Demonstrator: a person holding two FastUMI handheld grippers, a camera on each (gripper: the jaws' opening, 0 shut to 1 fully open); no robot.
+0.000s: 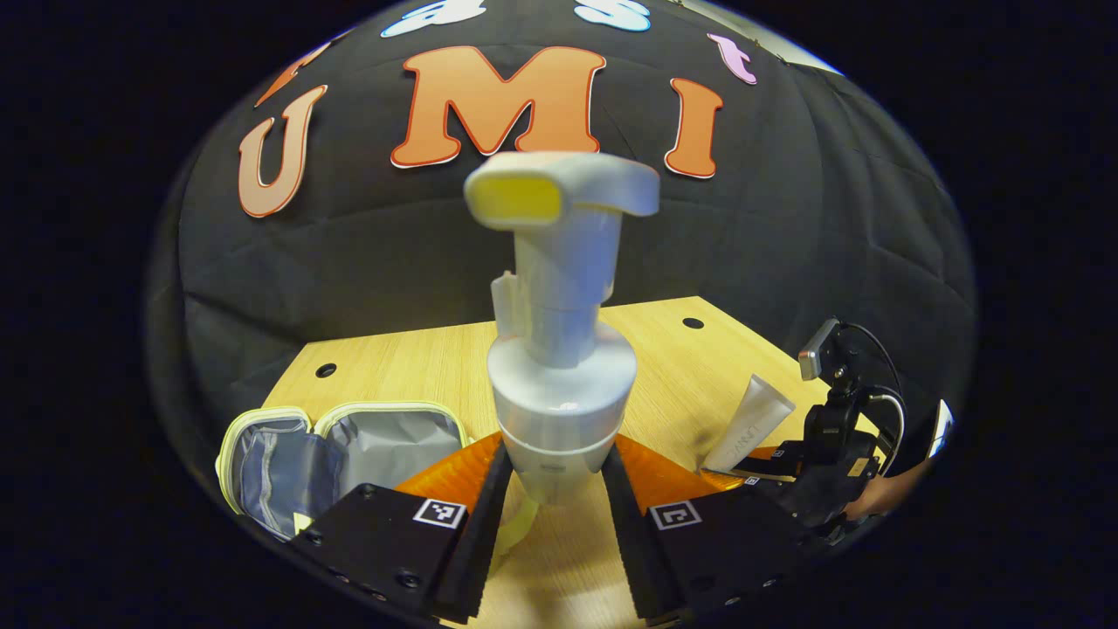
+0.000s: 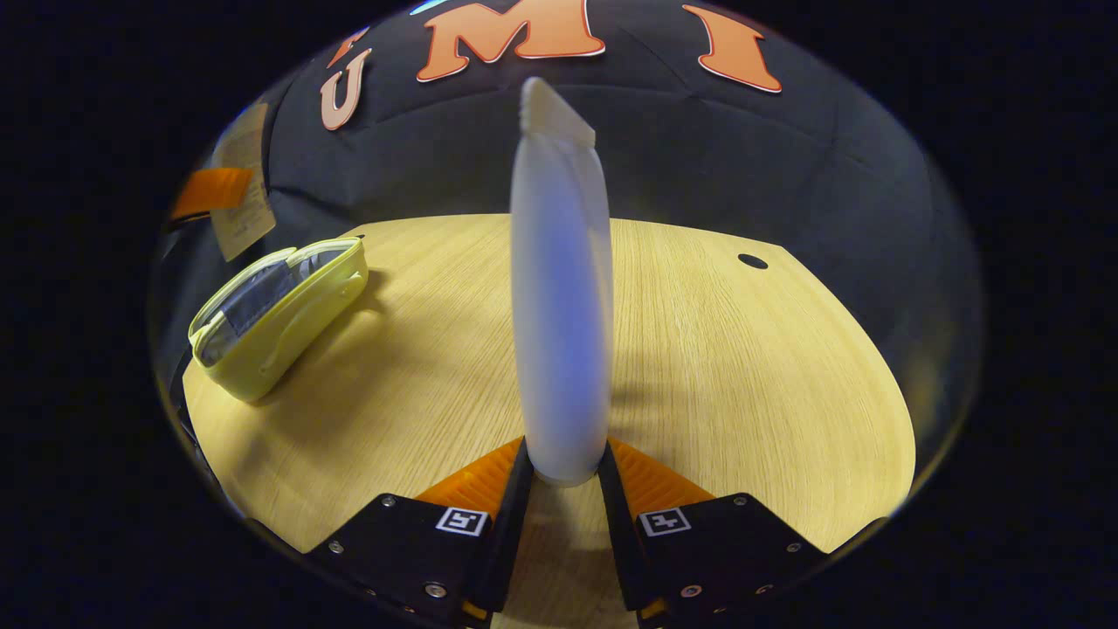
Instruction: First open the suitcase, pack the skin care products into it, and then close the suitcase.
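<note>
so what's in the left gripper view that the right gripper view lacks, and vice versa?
Left gripper view alone: the white pump bottle clamped upright in the left gripper, and the right gripper seen from outside, holding its white tube.
Right gripper view alone: the tube close up in the right gripper, and a paper tag on the booth wall.
Both: the wooden table and the open yellow-green toiletry case, grey lining exposed.

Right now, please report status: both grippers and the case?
Left gripper shut on pump bottle. Right gripper shut on tube. Case open on table. Nothing blocking.
</note>
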